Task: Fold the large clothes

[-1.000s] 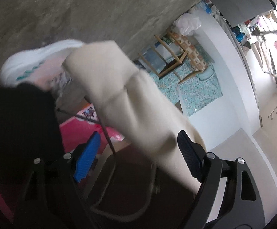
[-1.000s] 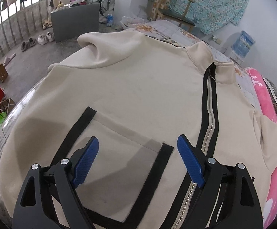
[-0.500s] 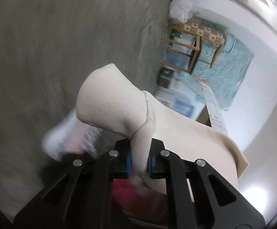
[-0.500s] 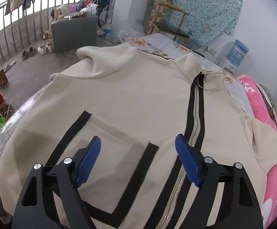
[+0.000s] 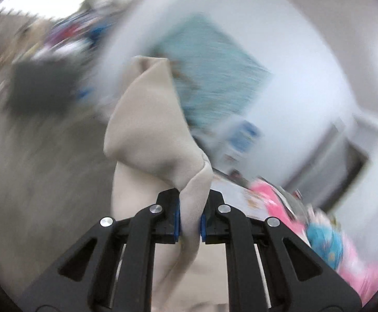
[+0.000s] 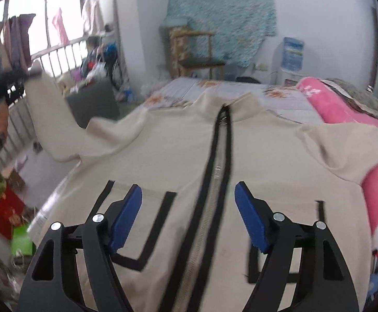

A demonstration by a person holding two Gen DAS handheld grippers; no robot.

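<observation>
Since the earlier frame, the cream fabric sleeve [image 5: 160, 119] is lifted for folding inward, clenched in the left claw [image 5: 190, 218]. Cream zip-front jacket [image 6: 215, 161] is spread on the bed [image 6: 280, 96]; the empty right claw [image 6: 189, 215], just narrowing, is held above the zip.

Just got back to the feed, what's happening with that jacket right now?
A person is folding a cream zip jacket spread front-up on the bed. The left gripper is shut on the end of one sleeve and holds it up off the bed, at the left in the right wrist view. The right gripper hangs open over the zipper, its fingers just closing a little, with nothing pinched between them.
</observation>
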